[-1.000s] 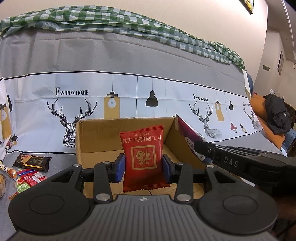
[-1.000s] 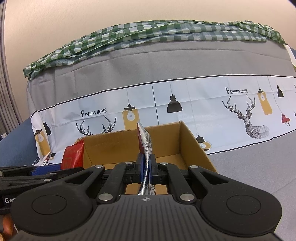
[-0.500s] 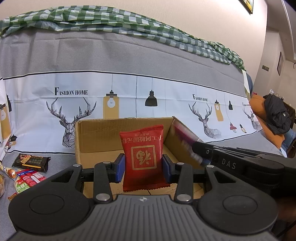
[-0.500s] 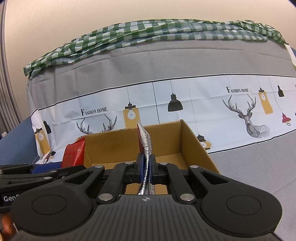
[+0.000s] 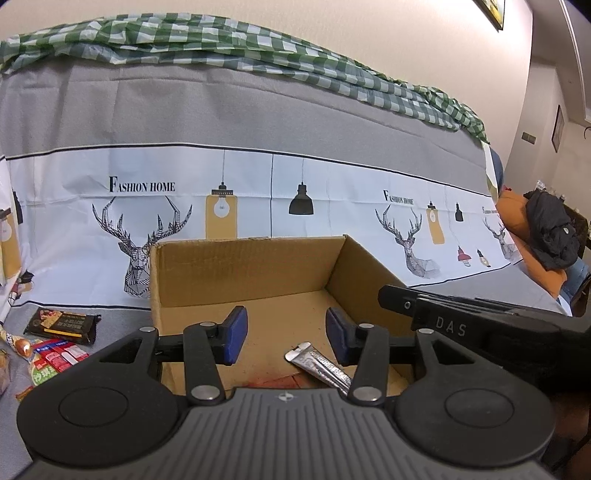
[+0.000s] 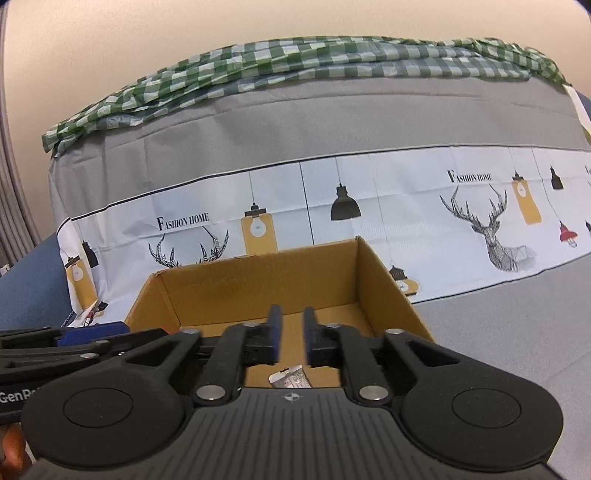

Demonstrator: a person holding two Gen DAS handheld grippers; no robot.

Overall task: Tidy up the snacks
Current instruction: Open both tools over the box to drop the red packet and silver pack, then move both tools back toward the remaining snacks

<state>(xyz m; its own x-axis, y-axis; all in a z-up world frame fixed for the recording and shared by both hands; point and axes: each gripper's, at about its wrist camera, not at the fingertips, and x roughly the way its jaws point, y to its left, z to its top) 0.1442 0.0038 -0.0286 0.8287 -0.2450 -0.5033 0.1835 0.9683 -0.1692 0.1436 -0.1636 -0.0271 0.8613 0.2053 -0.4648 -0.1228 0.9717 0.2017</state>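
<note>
— So, what does each wrist camera give you that the other doesn't?

— From the left wrist I see my left gripper (image 5: 282, 334) over the open brown cardboard box (image 5: 243, 271), jaws opening with nothing between them. Below, on the box floor, lies a silver foil snack packet (image 5: 319, 365), and beside it a sliver of a red snack packet (image 5: 280, 380). Only this view shows the loose snacks on the grey tabletop (image 5: 122, 317) left of the box: a dark brown wrapped snack bar (image 5: 62, 325) and a red and green snack pack (image 5: 51, 363). The right gripper shows there side-on, at the right.

— And the right wrist?

— My right gripper (image 6: 291, 339) hangs over the same box (image 6: 258, 284), jaws opening too and holding nothing. The silver packet (image 6: 290, 378) peeks out just under them.

— Anything hard to read?

— Both packets are mostly hidden behind the gripper bodies, so I can't make out their printing. The pile at the far left is cut off by the frame edge.

— The room?

— A grey and white printed cloth with deer and lamps (image 5: 258, 184) stands behind the box, a green checked cloth (image 6: 295, 62) draped over its top, and a beige wall (image 6: 184, 29) beyond.
</note>
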